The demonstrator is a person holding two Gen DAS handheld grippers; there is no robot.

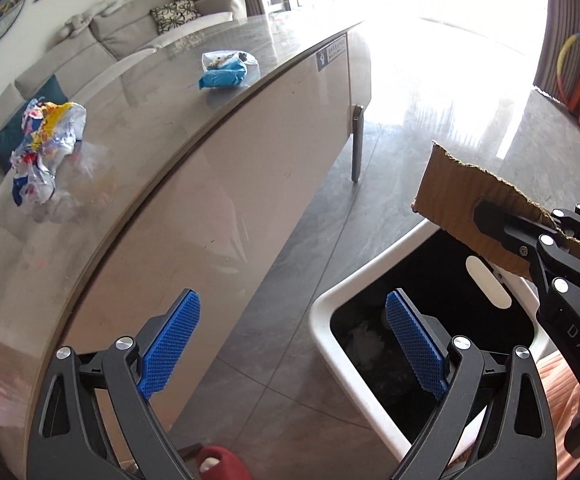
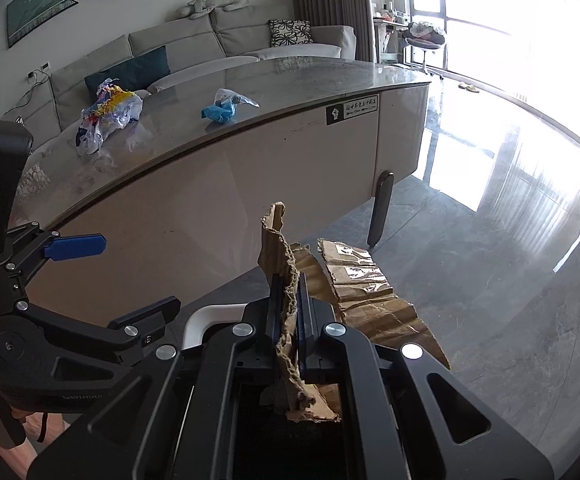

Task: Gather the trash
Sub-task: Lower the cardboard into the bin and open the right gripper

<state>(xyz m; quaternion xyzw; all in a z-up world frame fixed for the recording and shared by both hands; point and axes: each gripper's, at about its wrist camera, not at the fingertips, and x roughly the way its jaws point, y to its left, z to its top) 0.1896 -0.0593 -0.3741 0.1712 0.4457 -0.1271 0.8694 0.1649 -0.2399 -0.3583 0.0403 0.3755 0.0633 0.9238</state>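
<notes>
The right gripper [image 2: 288,312] is clamping a torn piece of cardboard [image 2: 282,264] between its closed fingers, the ragged sheet standing upright in the right wrist view. Seen from the left wrist camera, the same cardboard [image 1: 461,204] is hanging over the far edge of a white bin [image 1: 331,352] with a black inside, something pale lying at its bottom. The left gripper [image 1: 291,344] is hovering wide open and holding nothing, its blue pads [image 1: 170,344] spread apart above the floor [image 1: 290,264] between the bin and the table [image 1: 178,152]. Two more pieces of trash are lying on the glossy tabletop, well apart from each other: a crumpled multicoloured wrapper [image 1: 46,148] towards the near end and a blue packet [image 1: 224,70] farther along. Another strip of cardboard with tape on it is showing behind the held piece in the right wrist view, whether on the floor or part of it is unclear. A sofa [image 2: 226,44] is standing behind the table.
</notes>
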